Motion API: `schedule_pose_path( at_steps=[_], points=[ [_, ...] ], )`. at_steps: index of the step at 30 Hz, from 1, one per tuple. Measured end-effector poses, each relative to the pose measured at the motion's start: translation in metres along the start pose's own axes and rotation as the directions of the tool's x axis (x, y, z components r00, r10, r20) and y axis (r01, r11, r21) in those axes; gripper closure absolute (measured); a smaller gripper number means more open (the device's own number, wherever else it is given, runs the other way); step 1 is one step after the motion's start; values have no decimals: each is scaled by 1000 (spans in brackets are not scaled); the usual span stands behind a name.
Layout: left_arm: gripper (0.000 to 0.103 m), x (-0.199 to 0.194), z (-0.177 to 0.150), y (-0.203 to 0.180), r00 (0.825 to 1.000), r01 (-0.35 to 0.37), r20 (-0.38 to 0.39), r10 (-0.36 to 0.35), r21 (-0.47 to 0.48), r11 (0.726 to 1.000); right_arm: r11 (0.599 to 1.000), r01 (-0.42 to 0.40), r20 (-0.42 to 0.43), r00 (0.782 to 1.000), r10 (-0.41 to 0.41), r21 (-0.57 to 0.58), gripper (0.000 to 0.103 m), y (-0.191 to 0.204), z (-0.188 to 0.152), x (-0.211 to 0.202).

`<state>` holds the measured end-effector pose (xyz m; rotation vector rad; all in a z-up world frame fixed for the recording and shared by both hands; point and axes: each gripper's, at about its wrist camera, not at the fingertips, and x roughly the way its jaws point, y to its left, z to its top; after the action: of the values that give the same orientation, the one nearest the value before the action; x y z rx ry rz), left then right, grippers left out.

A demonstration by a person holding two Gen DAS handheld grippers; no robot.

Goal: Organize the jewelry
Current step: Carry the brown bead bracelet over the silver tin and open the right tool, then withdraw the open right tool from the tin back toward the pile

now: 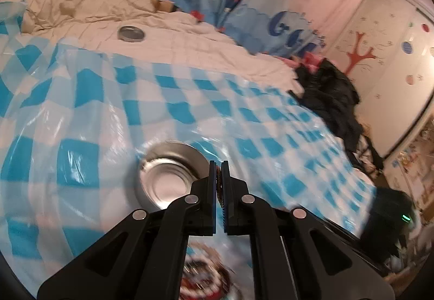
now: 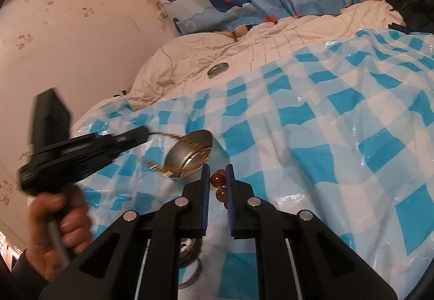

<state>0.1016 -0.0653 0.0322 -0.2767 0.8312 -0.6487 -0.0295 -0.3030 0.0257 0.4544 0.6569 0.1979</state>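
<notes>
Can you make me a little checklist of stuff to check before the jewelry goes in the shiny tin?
1. Left gripper pinching the braided cord: ok, jaws shut on it.
2. Right gripper pinching the amber beads: ok.
3. Silver tin open and ready: ok, lid off.
4. Tin sitting flat on the checkered sheet: not ok, it looks tipped.
5. Cord hanging free of the tin's rim: cannot tell, too blurry.
6. Lid out of the way: ok, far back on the white quilt.
</notes>
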Motion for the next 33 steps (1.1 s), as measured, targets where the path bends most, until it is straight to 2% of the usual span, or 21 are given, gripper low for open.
schedule_pose_path(
  at_steps=[1,3,4,6,9,13,17,19,20,21,22,23,28,30,33],
  points=[
    [100,11,2,5,999,-47,-9,47,2,999,1000,-9,-2,1000,9,-5,91,2,1,1],
    [100,38,2,22,985,-156,-73,154,-10,988,999,-26,-4,1000,26,-21,91,7,5,2],
    [100,43,2,28,980,-179,-89,177,-22,984,999,-33,-4,999,33,-28,91,10,6,2],
    [97,42,1,37,979,-188,-88,183,-56,981,998,-50,-1,999,50,-45,91,16,11,3],
    [85,29,6,39,982,-187,-52,184,-64,980,994,-89,7,996,90,-69,91,29,23,6],
    [67,6,9,44,983,-182,-4,183,-101,978,980,-193,-12,981,193,-36,91,45,47,27],
    [62,-17,5,50,978,-206,15,209,-118,971,968,-252,-17,968,252,1,91,53,63,49],
    [59,-23,0,50,972,-231,15,234,-102,968,981,-195,-39,980,195,11,90,46,64,68],
    [57,-25,-2,49,971,-238,14,240,-97,966,986,-165,-55,985,166,20,83,41,63,76],
    [55,-28,-4,49,968,-248,15,250,-94,964,992,-124,-86,988,127,30,61,33,60,86],
    [52,-30,-6,48,966,-256,18,258,-90,963,996,-82,-104,991,86,44,52,25,56,91],
    [50,-33,-9,45,966,-257,19,260,-83,963,998,-33,-114,993,40,61,48,15,52,91],
    [44,-44,-37,30,956,-292,10,293,-19,956,997,35,-134,991,-24,75,48,-10,37,63],
    [44,-42,-48,24,952,-307,-3,307,13,952,997,52,-120,992,-44,60,42,-13,28,46],
    [44,-37,-55,16,946,-324,-12,325,69,944,994,88,-110,991,-82,58,40,-20,14,30]
  ],
)
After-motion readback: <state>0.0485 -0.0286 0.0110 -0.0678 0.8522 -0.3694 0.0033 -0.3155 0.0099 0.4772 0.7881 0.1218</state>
